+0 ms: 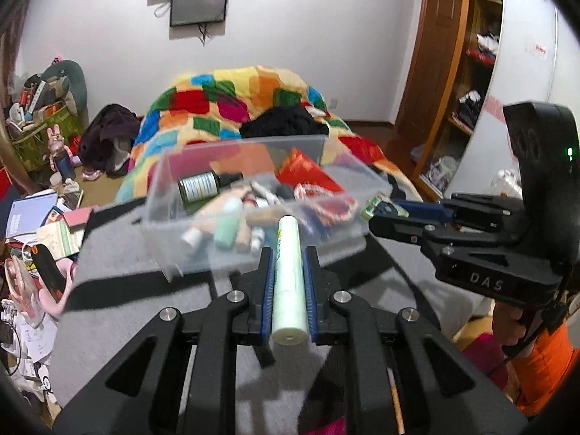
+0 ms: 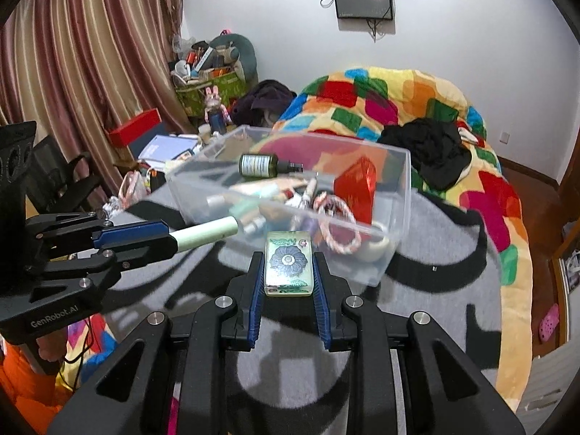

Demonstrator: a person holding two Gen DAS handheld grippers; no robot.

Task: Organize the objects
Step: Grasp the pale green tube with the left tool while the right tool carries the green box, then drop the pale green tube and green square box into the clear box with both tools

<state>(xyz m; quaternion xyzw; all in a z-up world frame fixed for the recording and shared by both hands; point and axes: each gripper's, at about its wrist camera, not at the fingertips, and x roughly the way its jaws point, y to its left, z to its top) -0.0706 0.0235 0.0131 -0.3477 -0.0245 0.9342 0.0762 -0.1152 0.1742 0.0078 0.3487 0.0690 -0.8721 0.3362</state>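
A cluttered bedroom with white walls; in the foreground a bed is covered by a grey and black blanket (image 2: 435, 239), with a bright patchwork quilt (image 2: 398, 98) heaped behind it.

The left gripper (image 1: 288, 264) has its fingers pinched on a pale green tube (image 1: 289, 282), which lies lengthwise between the blue pads and pokes out past the fingertips toward a clear plastic bin (image 1: 170, 253). The tube's far end sits just in front of the bin's near wall, above the blanket.

The right gripper (image 2: 288, 272) has its fingers pinched on a small rectangular case with a blue flower print (image 2: 288, 264). The case stands out beyond the fingertips, its far edge close to the bin's (image 2: 398, 224) near rim.

Seen from the right wrist, the left gripper (image 2: 159, 241) comes in from the left of the fingers, its tube (image 2: 206, 235) reaching toward the bin's near left corner. Seen from the left wrist, the right gripper (image 1: 384, 214) comes in from the right, with its case (image 1: 380, 208) close beside the bin's right corner.

The bin, open-topped, already holds a dark bottle (image 2: 259, 165), a red packet (image 2: 357, 181), small tubes and a braided band. Open blanket lies ahead of both sets of fingers, up to the bin, and to the right of it. Beyond the bin's left side, a crowded bedside area of books and boxes (image 1: 32, 217) borders the bed edge.
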